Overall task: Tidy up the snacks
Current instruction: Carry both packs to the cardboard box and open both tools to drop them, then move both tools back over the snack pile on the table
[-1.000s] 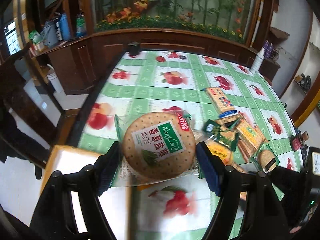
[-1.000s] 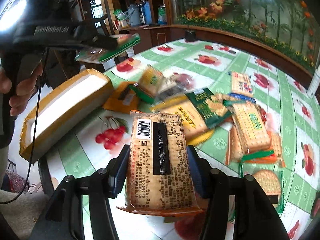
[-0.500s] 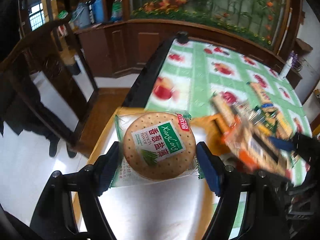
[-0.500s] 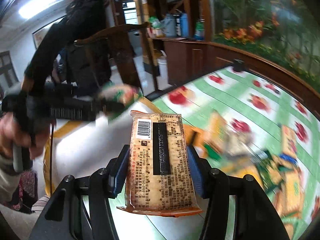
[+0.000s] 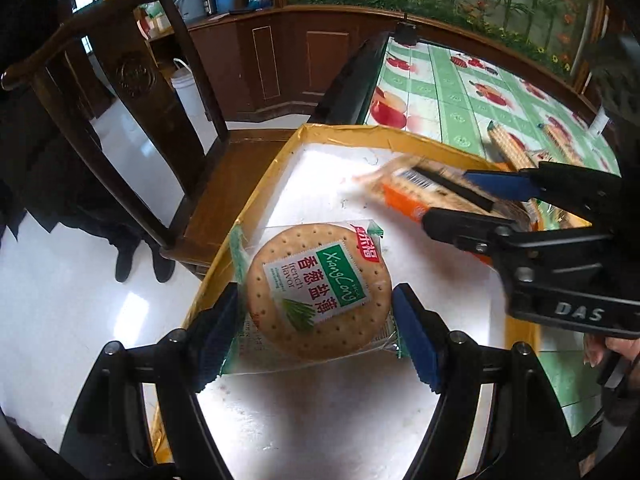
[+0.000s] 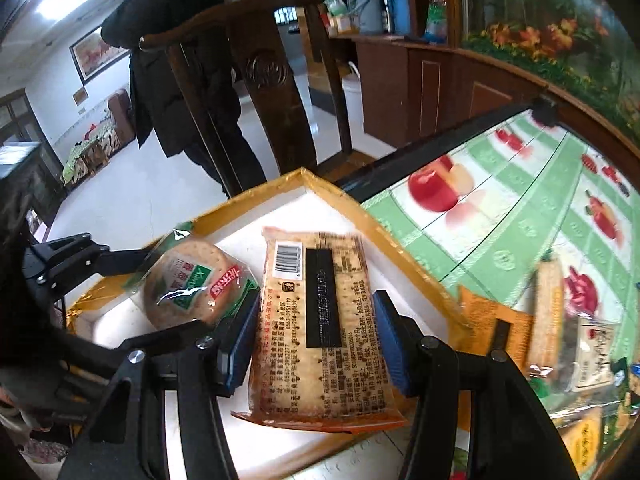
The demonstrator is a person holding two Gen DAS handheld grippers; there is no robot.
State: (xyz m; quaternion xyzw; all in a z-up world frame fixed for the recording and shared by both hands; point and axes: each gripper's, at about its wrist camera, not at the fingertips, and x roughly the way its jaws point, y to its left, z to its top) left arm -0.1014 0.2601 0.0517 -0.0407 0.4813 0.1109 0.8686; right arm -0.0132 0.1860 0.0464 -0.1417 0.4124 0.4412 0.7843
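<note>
My left gripper [image 5: 318, 314] is shut on a round cracker pack [image 5: 318, 292] with a green and white label. It hangs over the white inside of a yellow-rimmed cardboard box [image 5: 340, 131]. My right gripper [image 6: 316, 340] is shut on a rectangular cracker pack [image 6: 320, 320] with an orange edge, barcode side up, also over the box [image 6: 344, 196]. The left wrist view shows the right gripper [image 5: 452, 200] coming in from the right with its pack [image 5: 416, 188]. In the right wrist view the left gripper [image 6: 172, 292] and the round pack [image 6: 188, 284] are just to the left.
The box sits at the corner of a table with a green fruit-print cloth [image 6: 500, 240]. Several more snack packs [image 6: 560, 320] lie on it to the right. A dark wooden chair [image 6: 264, 80] stands beyond the box, and a person in dark clothes [image 6: 168, 60] behind it.
Both grippers have swung left from above the snack pile on the table to above the box, each still carrying its pack. The left one has also sunk lower.
</note>
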